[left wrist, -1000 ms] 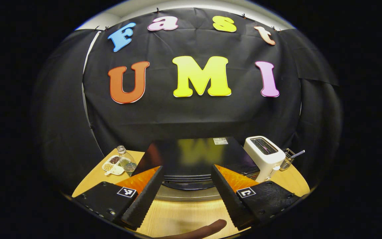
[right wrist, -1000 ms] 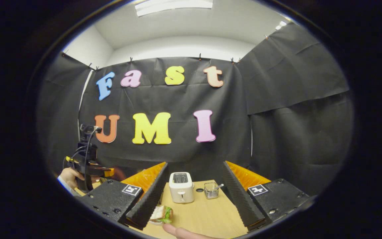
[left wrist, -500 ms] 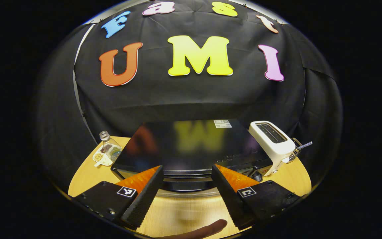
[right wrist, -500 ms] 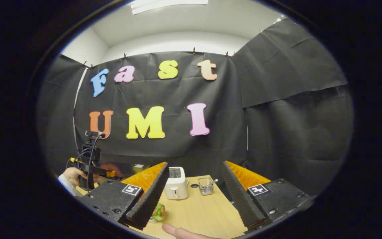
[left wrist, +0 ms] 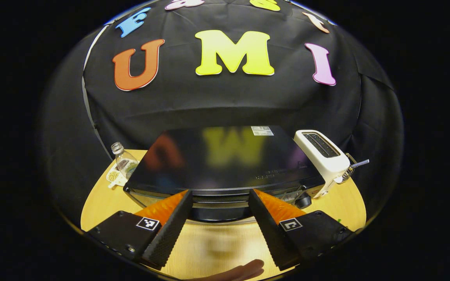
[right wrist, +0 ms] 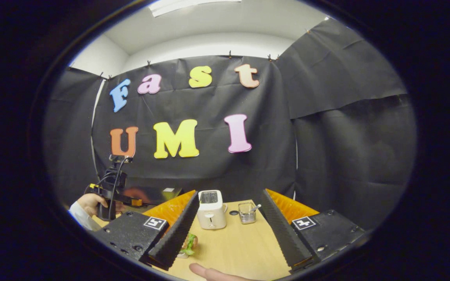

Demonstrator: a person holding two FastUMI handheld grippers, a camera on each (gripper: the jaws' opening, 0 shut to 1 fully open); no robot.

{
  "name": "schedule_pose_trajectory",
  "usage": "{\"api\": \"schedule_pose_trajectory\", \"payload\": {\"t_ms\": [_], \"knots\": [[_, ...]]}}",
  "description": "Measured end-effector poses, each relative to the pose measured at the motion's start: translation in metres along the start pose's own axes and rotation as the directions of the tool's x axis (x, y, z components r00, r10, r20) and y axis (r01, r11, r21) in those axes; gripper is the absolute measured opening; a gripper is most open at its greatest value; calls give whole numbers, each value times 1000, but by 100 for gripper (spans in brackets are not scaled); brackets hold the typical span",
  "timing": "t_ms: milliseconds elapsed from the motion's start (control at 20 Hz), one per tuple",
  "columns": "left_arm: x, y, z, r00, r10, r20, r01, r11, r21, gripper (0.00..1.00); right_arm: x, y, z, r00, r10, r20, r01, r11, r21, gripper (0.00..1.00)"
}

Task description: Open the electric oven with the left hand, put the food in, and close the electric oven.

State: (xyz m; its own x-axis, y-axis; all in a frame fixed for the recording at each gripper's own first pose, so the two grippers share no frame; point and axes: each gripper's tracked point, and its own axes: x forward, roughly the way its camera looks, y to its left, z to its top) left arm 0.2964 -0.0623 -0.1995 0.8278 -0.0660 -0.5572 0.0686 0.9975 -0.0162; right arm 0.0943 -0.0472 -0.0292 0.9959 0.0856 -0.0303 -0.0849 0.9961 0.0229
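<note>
Black glossy electric oven (left wrist: 225,164) sits closed before left gripper (left wrist: 219,212), jaws wide.

A black cloth wall (right wrist: 209,171) hangs at the back of the booth, pinned along its top edge by small clips and creased in places. At three o'clock in the right gripper view a second black cloth panel (right wrist: 346,128) meets it at the corner, its upper sheet overlapping the lower one. Above the cloth runs a white wall (right wrist: 209,43), and at twelve o'clock a bright ceiling light (right wrist: 193,4) glows against the white ceiling. At six o'clock lies a light wooden surface (right wrist: 240,246), pale and smooth, with a small round hole (right wrist: 233,212) near its far edge.
</note>
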Motion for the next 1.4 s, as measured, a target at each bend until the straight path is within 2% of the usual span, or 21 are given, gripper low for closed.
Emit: {"api": "schedule_pose_trajectory", "payload": {"t_ms": [400, 450, 550, 600, 950, 1000, 1050, 1100, 1400], "knots": [[-24, -1, -23, 1000, -11, 18, 11, 1000, 5, 96, -9, 0, 5, 999, -24, 34, 24, 1000, 0, 100], [-29, -1, -29, 1000, -16, 19, 15, 1000, 6, 96, -10, 2, 3, 999, -21, 29, 21, 1000, 3, 94], [-37, -3, -42, 1000, -19, 22, 18, 1000, 6, 96, -9, 6, 1, 1000, -14, 23, 14, 1000, 5, 94], [-41, -1, -48, 1000, -18, 24, 18, 1000, 5, 96, -10, 8, 1, 1000, -12, 23, 12, 1000, 5, 100], [-61, -2, -99, 1000, -15, 27, 15, 1000, -2, 96, -14, 23, -6, 1000, 4, 11, -4, 1000, -12, 100], [-61, -2, -103, 999, -12, 36, 12, 1000, 3, 96, -14, 24, -8, 1000, 6, 7, -6, 1000, -12, 94], [-62, -3, -109, 999, -9, 36, 9, 1000, 2, 96, -14, 25, -9, 1000, 9, 4, -9, 1000, -13, 94], [-63, -3, -114, 999, -9, 40, 9, 1000, 3, 96, -13, 25, -11, 1000, 8, 2, -8, 1000, -13, 100], [-61, -6, -157, 999, -16, 28, 16, 1000, 7, 96, -5, 29, -28, 1000, 8, -30, -9, 999, -35, 100]]}}
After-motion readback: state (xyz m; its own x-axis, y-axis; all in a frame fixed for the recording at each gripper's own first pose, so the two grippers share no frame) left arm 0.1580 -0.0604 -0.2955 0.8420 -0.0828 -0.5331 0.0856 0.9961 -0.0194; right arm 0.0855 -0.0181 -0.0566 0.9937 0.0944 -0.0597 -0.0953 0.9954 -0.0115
